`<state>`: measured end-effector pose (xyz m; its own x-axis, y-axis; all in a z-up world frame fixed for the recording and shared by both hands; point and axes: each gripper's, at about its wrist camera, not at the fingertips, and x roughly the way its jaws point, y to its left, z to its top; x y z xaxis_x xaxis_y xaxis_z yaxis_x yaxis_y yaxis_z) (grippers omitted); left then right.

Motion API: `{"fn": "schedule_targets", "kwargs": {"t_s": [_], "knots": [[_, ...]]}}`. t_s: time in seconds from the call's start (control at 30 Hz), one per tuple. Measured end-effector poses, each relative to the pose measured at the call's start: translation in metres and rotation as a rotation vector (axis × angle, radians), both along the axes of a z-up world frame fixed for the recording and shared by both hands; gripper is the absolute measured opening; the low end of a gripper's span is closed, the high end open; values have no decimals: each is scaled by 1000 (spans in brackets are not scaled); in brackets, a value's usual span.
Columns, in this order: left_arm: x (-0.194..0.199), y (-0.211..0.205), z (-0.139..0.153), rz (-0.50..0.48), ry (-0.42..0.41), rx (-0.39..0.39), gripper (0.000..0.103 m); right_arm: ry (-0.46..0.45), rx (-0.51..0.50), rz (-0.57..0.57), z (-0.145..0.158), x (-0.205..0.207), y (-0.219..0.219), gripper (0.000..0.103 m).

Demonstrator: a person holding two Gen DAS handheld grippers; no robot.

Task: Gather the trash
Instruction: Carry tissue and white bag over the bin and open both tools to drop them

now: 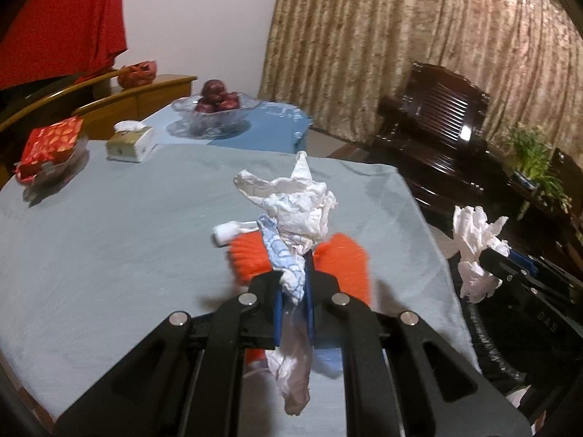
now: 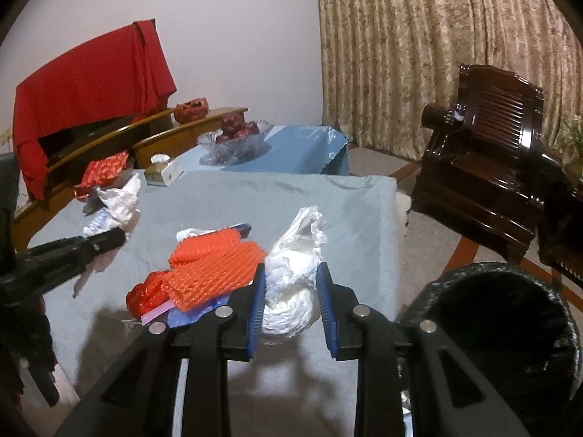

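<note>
Above the grey tablecloth | your left gripper pinches crumpled blue-printed white paper | right gripper clamps white tissue wad | both lifted clear, likely bound for the black bin

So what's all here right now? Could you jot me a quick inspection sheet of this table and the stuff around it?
Surface: table under a pale blue cloth, with a second blue-covered table behind it.
Job's things: orange foam fruit nets and scraps lying on the cloth; black-lined trash bin beside the table's right edge.
Clutter: tissue box, red patterned packet, glass bowl of red fruit.
Grippers: left gripper shut on a crumpled printed tissue; right gripper shut on a white tissue wad.
Cables: nothing seen.
Surroundings: patterned curtains, dark wooden armchair, red cloth draped over furniture.
</note>
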<state>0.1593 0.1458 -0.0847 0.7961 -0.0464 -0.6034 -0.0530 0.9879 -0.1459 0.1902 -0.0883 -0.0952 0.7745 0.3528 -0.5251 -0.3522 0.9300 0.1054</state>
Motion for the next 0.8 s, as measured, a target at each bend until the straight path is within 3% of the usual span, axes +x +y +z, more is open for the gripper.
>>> {"fn": "schedule_targets", "kwargs": {"t_s": [0.3,0.8], "knots": [[6,-67,9,-134,-10,-16,9,-18,3,-90,12,-16,-58,28],[21,-195,2,-397,-6,-53,9,2,-24,-321,2,-41,-172,28]]}}
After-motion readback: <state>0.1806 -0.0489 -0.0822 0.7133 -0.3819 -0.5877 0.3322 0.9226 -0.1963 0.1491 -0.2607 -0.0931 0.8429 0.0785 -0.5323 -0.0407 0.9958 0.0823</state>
